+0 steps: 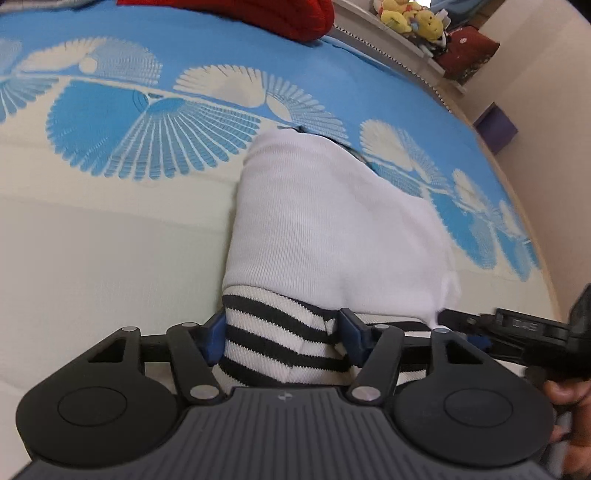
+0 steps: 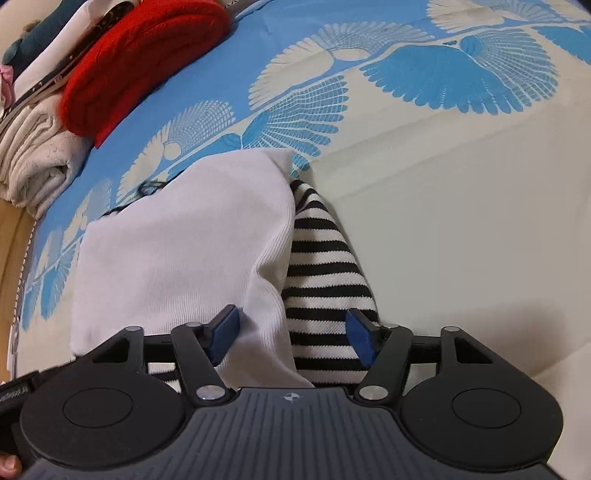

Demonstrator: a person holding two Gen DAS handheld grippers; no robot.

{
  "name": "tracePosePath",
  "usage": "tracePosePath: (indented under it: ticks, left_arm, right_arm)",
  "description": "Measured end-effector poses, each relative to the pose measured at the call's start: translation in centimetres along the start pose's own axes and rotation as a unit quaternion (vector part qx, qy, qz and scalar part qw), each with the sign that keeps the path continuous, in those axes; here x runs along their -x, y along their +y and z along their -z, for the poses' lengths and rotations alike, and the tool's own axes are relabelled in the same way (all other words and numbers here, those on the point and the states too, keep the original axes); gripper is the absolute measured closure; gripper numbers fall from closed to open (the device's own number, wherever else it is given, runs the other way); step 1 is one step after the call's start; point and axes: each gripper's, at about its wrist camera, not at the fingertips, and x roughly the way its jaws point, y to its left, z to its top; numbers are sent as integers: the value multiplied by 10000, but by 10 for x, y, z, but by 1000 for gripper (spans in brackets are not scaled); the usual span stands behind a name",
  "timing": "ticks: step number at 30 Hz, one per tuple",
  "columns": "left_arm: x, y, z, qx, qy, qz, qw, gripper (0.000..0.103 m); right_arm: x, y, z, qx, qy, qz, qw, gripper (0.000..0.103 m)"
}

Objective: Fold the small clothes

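Observation:
A small garment lies on the bed: white ribbed cloth folded over a black-and-white striped part. In the left wrist view my left gripper has its blue pads on either side of the striped edge, jaws wide apart. In the right wrist view the white cloth and the striped part both run between the blue pads of my right gripper, which also stands open. The right gripper shows at the right edge of the left wrist view.
The bedsheet is cream with blue fan patterns. A red knit item and folded cream cloth lie at the far side. Stuffed toys sit on a shelf beyond the bed edge.

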Motion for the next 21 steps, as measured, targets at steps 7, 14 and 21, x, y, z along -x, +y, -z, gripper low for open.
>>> tracePosePath:
  ticks: [7, 14, 21]
  left_arm:
    - [9, -5, 6, -186, 101, -279, 9994, 27]
    - [31, -10, 17, -411, -91, -514, 9978, 28]
    - [80, -46, 40, -1575, -831, -1094, 9779, 22]
  right_arm:
    - [8, 2, 2, 110, -170, 150, 9997, 102]
    - [25, 4, 3, 381, -689, 1004, 9918, 102]
    - [102, 41, 27, 1299, -1852, 1121, 9676, 41]
